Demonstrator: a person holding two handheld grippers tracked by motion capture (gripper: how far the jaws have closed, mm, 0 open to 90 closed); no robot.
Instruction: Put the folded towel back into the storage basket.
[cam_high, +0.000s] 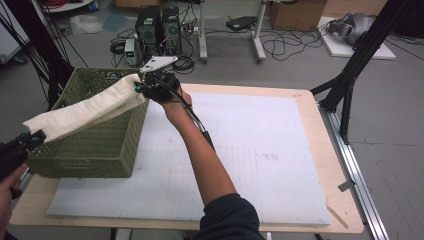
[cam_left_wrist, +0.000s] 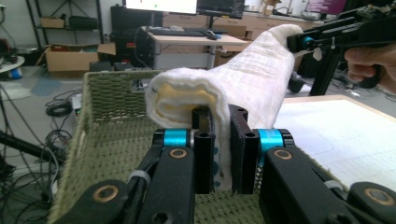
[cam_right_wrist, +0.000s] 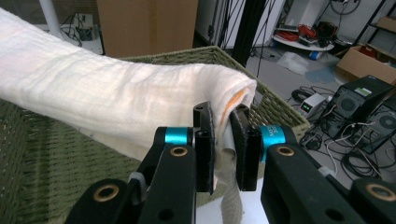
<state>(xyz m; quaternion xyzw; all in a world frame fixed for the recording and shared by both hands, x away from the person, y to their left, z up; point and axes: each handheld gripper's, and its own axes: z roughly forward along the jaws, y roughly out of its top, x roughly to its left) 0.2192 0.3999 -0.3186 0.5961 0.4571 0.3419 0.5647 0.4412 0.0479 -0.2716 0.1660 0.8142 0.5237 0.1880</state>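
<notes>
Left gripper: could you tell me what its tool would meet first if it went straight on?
Probably the folded towel that the left gripper already pinches; beyond it, the right gripper holds the other end.

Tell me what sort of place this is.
Probably a lab or workshop set up for recording: desktop computers stand on the floor among loose cables, cardboard boxes sit behind, and monitors line a desk.

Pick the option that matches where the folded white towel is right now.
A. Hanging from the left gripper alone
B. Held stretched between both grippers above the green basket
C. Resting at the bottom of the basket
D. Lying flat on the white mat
B: the towel spans from the left gripper to the right gripper, each clamped on one end, above the green basket.
</notes>
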